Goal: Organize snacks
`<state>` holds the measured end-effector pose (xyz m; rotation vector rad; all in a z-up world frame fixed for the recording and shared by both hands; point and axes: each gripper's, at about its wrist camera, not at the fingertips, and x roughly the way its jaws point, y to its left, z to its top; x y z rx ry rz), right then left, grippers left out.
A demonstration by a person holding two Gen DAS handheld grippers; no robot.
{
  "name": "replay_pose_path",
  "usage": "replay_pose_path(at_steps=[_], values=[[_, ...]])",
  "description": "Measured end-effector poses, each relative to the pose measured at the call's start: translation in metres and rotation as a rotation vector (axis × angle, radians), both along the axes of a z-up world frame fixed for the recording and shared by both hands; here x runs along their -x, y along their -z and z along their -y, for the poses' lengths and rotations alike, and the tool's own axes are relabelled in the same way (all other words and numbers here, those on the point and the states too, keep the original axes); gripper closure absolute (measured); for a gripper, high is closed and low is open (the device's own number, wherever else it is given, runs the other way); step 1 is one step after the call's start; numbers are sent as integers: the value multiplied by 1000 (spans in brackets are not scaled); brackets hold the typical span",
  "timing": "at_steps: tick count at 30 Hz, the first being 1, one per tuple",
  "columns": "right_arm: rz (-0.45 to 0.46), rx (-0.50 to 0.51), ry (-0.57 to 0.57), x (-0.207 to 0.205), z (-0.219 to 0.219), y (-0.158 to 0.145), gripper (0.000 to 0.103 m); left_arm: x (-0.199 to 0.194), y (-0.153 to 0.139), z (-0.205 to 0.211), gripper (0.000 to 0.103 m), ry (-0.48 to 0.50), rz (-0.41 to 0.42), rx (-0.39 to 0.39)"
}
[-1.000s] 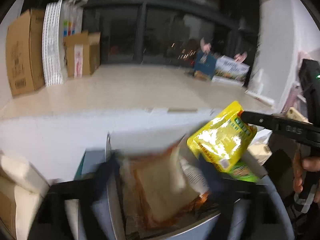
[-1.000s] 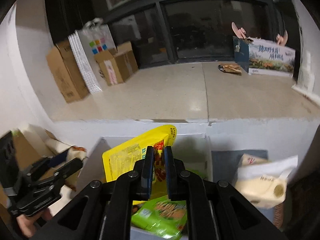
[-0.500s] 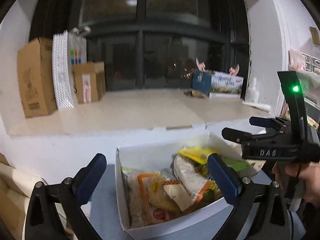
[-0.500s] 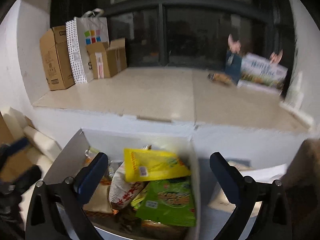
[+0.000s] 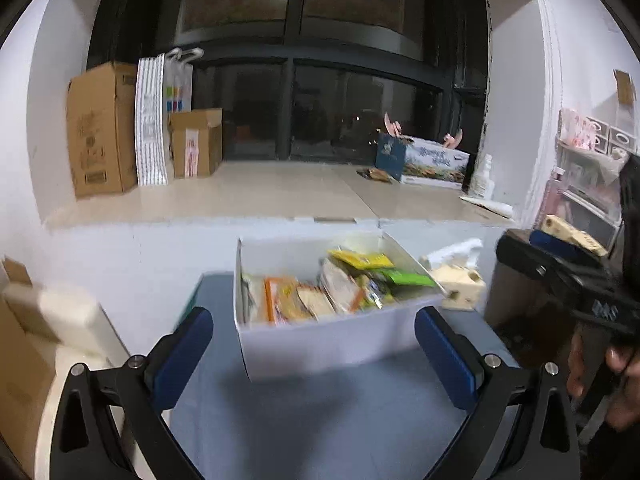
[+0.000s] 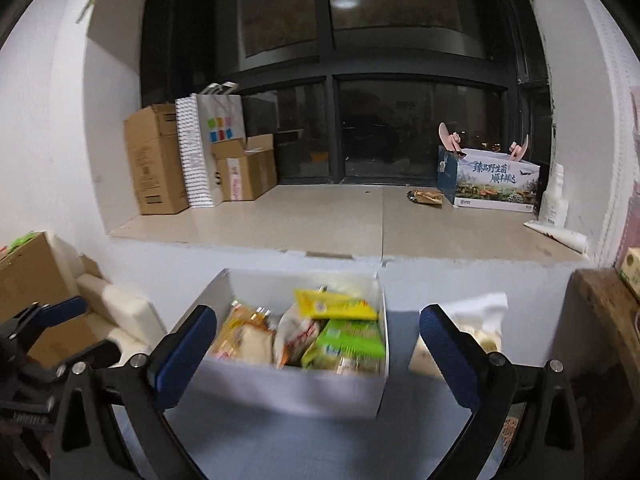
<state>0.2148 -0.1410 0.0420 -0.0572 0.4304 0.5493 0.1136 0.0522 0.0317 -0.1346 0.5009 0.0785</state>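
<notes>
On the grey-blue bench (image 5: 312,412), against the white wall below a tiled window ledge (image 6: 320,220), stands the white cardboard box (image 6: 288,392) of snacks, its packets smeared by motion blur so their print cannot be read. A yellow packet (image 6: 334,304) lies on top toward the back, a green packet (image 6: 352,338) just in front of it, and orange and pale wrappers (image 5: 288,300) fill the box's left part; what lies beneath them is hidden. The left hand-held gripper (image 5: 314,354) is spread wide with nothing between its blue pads, well short of the box's near wall. The right hand-held gripper (image 6: 318,354) is likewise fully spread and empty, with bare bench in front of it. From the left wrist, the right tool and part of a hand (image 5: 600,364) are cut off at the picture's edge. A blurred cream carton (image 5: 460,292) sits just beside the box, and stiff brown cardboard boxes (image 6: 156,164) stand on the ledge.
</notes>
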Motion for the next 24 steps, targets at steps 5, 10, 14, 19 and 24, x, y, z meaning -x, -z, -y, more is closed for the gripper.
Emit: replay_pose_path(at_steps=[5, 10, 14, 19, 24], values=[[-6, -4, -56, 59, 26, 6, 0, 50, 3, 28, 0, 20, 2, -60], [-71, 2, -39, 98, 48, 18, 0, 84, 7, 42, 0, 48, -14, -3], [-115, 14, -14, 119, 60, 33, 0, 98, 11, 51, 0, 49, -33, 8], [-111, 38, -3, 130, 65, 38, 0, 97, 11, 60, 0, 44, -57, 0], [-105, 38, 12, 129, 64, 37, 0, 93, 12, 59, 0, 41, -68, 4]])
